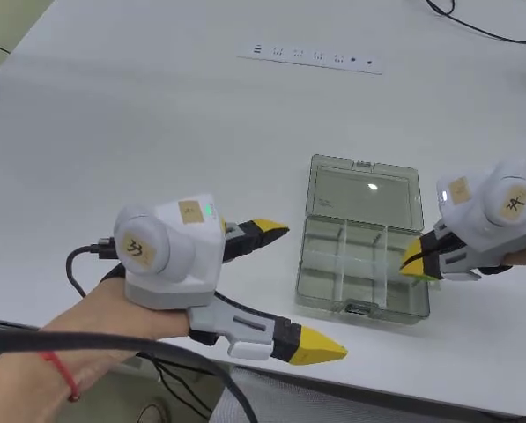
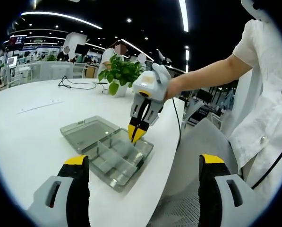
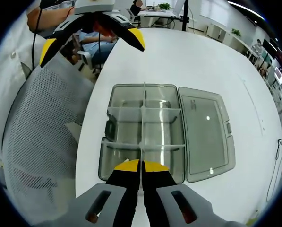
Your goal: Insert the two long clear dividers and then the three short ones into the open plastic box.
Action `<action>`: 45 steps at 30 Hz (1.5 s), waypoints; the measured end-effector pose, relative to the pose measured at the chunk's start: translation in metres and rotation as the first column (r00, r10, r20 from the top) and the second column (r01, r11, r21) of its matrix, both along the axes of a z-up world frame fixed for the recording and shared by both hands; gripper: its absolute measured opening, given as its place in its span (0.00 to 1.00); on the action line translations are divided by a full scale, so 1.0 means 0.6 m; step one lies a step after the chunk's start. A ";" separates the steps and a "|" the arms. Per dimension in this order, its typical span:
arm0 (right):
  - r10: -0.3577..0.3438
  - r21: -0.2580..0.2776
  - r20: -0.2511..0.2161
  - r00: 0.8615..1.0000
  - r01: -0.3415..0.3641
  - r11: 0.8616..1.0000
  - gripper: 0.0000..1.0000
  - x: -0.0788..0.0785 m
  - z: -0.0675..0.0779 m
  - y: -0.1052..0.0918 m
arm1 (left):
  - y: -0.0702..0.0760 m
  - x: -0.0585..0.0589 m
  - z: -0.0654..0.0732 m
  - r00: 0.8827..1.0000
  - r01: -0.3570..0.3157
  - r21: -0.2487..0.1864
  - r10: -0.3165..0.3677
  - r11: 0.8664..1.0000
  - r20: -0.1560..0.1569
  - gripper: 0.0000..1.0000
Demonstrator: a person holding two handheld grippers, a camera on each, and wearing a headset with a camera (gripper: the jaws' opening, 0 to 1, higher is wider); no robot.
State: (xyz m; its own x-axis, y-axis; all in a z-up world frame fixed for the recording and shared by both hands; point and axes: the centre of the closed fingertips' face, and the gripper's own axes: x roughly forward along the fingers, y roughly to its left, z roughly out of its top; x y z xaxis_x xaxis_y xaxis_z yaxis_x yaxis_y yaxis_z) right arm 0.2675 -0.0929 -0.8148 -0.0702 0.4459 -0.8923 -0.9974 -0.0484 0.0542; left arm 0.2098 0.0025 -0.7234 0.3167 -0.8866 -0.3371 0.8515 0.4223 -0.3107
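**Task near completion.** The open plastic box (image 1: 324,238) lay at 4 o'clock in the head view on the white table (image 1: 157,132). Its lid (image 1: 366,189) was folded flat at the base's 12 o'clock.

In the right gripper view, two long clear dividers (image 3: 126,109) crossed the base from 9 to 3 o'clock. A clear line through the middle, from 12 to 6 o'clock, was read as the short dividers (image 3: 142,126) set end to end. Whether it was three separate pieces could not be told. The base was thus split into six compartments, each holding nothing else.

The right gripper (image 1: 414,263) stood at the box's 3 o'clock wall. Its jaws were almost together on the upper edge of the nearest short divider (image 3: 141,156), judged to be at the seating stage.

The left gripper (image 1: 315,293) hung at the box's 9 o'clock with its jaws spread wide, holding nothing. Only that last seating appeared to be left.
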 end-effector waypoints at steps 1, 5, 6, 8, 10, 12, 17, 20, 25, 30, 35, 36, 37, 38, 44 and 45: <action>0.004 -0.004 0.003 1.000 -0.004 1.000 0.02 0.000 -0.002 0.000 | 0.001 0.000 0.000 1.000 -0.001 0.001 0.001 1.000 0.000 0.99; 0.007 -0.013 0.008 1.000 -0.007 1.000 0.02 0.000 -0.003 0.000 | 0.002 0.001 -0.001 1.000 -0.002 0.002 0.002 1.000 -0.002 0.99; 0.007 -0.012 0.008 1.000 -0.007 1.000 0.02 0.000 -0.002 0.000 | 0.003 0.001 -0.001 1.000 -0.003 0.002 0.003 1.000 -0.002 0.99; -0.001 -0.010 0.006 1.000 0.001 1.000 0.02 -0.003 0.000 0.002 | 0.003 0.002 -0.002 1.000 -0.002 0.004 0.002 1.000 -0.003 0.99; -0.003 -0.010 0.006 1.000 0.003 1.000 0.03 -0.006 0.002 0.004 | 0.004 0.003 -0.002 1.000 -0.005 0.004 0.005 1.000 -0.004 0.99; -0.013 -0.012 0.004 1.000 0.013 1.000 0.03 -0.008 0.004 0.006 | 0.004 0.003 -0.001 1.000 -0.004 0.004 0.004 1.000 -0.003 0.99; -0.046 0.008 -0.006 0.999 0.046 0.999 0.07 -0.008 0.010 0.008 | 0.008 0.003 -0.001 1.000 -0.005 0.008 0.005 1.000 -0.002 0.99; -0.077 0.043 0.005 0.997 0.076 0.996 0.11 -0.003 0.021 0.006 | 0.011 0.003 0.000 1.000 -0.009 0.008 0.009 1.000 -0.001 0.99; -0.147 0.109 0.008 0.989 0.145 0.983 0.16 -0.008 0.058 0.000 | 0.018 0.005 0.000 1.000 -0.014 0.013 0.014 1.000 0.001 0.99; -0.226 0.159 0.030 0.974 0.219 0.963 0.25 -0.017 0.095 -0.026 | 0.024 0.006 -0.001 1.000 -0.017 0.021 0.017 1.000 0.004 1.00; -0.297 0.180 0.026 0.955 0.287 0.941 0.30 -0.031 0.111 -0.061 | 0.030 0.009 -0.004 1.000 -0.016 0.031 0.016 0.999 0.000 1.00; -0.314 0.186 0.018 0.949 0.305 0.934 0.32 -0.034 0.112 -0.067 | 0.031 0.010 -0.003 1.000 -0.018 0.029 0.019 0.999 -0.001 1.00; -0.328 0.191 0.013 0.944 0.320 0.928 0.33 -0.037 0.113 -0.071 | 0.032 0.010 -0.003 1.000 -0.019 0.029 0.019 0.999 0.000 1.00; -0.341 0.194 0.014 0.940 0.332 0.923 0.34 -0.040 0.113 -0.080 | 0.033 0.011 -0.004 1.000 -0.018 0.035 0.018 0.999 0.002 1.00; -0.417 0.234 0.002 0.909 0.405 0.884 0.42 -0.054 0.113 -0.108 | 0.038 0.010 -0.007 1.000 -0.007 0.052 0.007 0.999 -0.002 1.00; -0.434 0.242 -0.004 0.901 0.422 0.874 0.43 -0.057 0.112 -0.113 | 0.040 0.010 -0.009 1.000 -0.006 0.056 0.006 0.998 -0.003 1.00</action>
